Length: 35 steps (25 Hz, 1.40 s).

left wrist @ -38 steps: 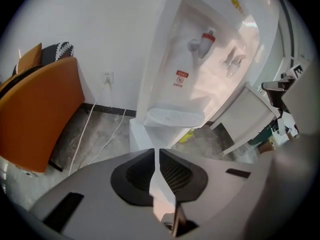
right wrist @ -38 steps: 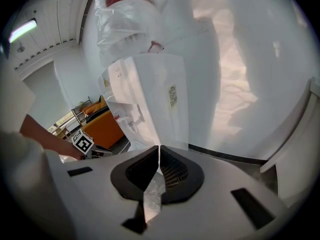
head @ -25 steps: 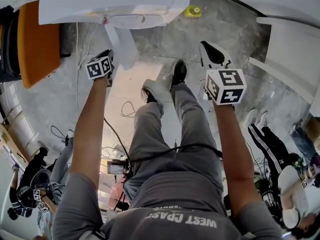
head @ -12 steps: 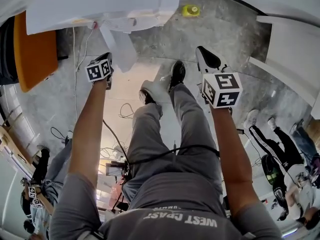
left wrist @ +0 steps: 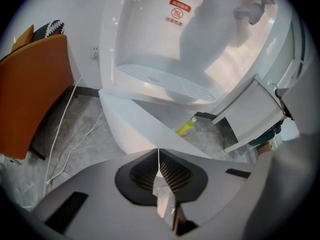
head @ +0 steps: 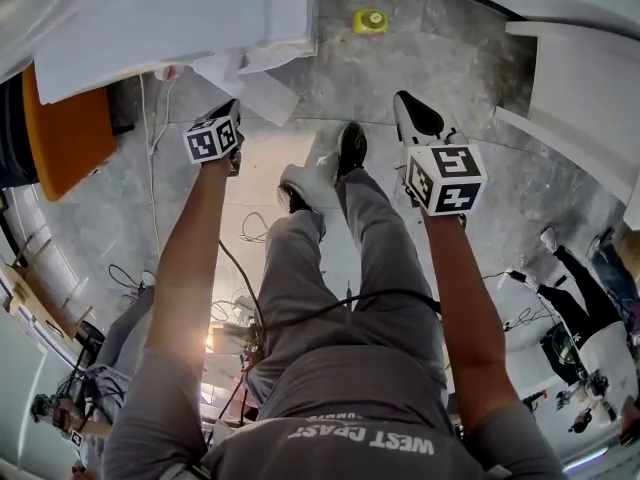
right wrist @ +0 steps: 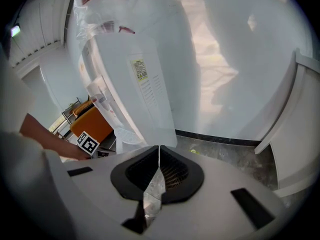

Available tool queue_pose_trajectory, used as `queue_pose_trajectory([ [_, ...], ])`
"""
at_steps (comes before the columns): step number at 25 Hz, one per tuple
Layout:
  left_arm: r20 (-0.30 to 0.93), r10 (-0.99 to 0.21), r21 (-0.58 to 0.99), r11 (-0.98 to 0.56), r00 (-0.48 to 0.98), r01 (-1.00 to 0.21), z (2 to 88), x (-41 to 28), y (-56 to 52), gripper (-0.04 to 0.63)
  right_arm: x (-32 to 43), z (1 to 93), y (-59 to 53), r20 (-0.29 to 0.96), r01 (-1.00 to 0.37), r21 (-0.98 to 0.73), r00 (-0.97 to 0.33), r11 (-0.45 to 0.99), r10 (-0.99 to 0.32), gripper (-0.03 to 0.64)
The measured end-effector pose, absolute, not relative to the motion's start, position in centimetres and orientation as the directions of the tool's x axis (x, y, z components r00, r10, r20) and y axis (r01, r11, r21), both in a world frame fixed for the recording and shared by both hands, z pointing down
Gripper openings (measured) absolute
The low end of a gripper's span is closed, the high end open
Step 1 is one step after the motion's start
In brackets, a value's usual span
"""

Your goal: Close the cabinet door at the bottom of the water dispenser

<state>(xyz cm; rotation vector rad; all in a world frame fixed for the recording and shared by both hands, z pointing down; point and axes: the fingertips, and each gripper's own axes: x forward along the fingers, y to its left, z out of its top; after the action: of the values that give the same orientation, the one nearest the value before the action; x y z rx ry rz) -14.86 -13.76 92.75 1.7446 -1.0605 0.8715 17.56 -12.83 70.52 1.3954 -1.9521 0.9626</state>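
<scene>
The white water dispenser (head: 180, 18) stands at the top of the head view. Its bottom cabinet door (head: 255, 93) hangs open, slanting out over the grey floor. My left gripper (head: 230, 120) is shut and empty, right beside the door's outer face; whether it touches the door I cannot tell. In the left gripper view the door (left wrist: 137, 129) slants just ahead of the shut left gripper (left wrist: 158, 159), below the drip tray (left wrist: 160, 81). My right gripper (head: 412, 108) hovers to the right, shut and empty. The right gripper (right wrist: 159, 156) faces the dispenser's side (right wrist: 150, 84).
An orange chair (head: 65, 118) stands left of the dispenser, and a white cable (head: 150, 168) trails over the floor. A yellow-green object (head: 370, 20) lies behind. White furniture (head: 570, 98) stands at the right. The person's feet (head: 330, 163) are between the grippers.
The door has swung round to the right and my left gripper has moved right with it. The right gripper has hardly moved.
</scene>
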Motion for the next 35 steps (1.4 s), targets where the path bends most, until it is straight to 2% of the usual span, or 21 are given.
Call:
queue_pose_trajectory([
  [9, 0.832, -0.345, 0.361, -0.26, 0.435, -0.896, 93.2, -11.1, -16.9, 0.021, 18.7, 71.3, -13.1, 0.777, -0.956, -0.232, -0.292, 0.177, -0.558, 0.031],
  [20, 0.769, -0.454, 0.402, -0.203, 0.45, -0.893, 92.8, -7.2, -21.0, 0.021, 20.6, 71.7, -14.2, 0.78, -0.959, -0.224, -0.283, 0.174, -0.557, 0.031],
  [28, 0.759, -0.466, 0.421, -0.183, 0.455, -0.888, 92.8, -6.3, -21.4, 0.021, 20.7, 71.3, -14.6, 0.778, -0.957, -0.222, -0.29, 0.188, -0.558, 0.031],
  [35, 0.773, -0.445, 0.416, -0.183, 0.453, -0.891, 90.3, -8.1, -19.1, 0.021, 19.1, 69.4, -15.1, 0.769, -0.95, -0.227, -0.311, 0.217, -0.559, 0.031],
])
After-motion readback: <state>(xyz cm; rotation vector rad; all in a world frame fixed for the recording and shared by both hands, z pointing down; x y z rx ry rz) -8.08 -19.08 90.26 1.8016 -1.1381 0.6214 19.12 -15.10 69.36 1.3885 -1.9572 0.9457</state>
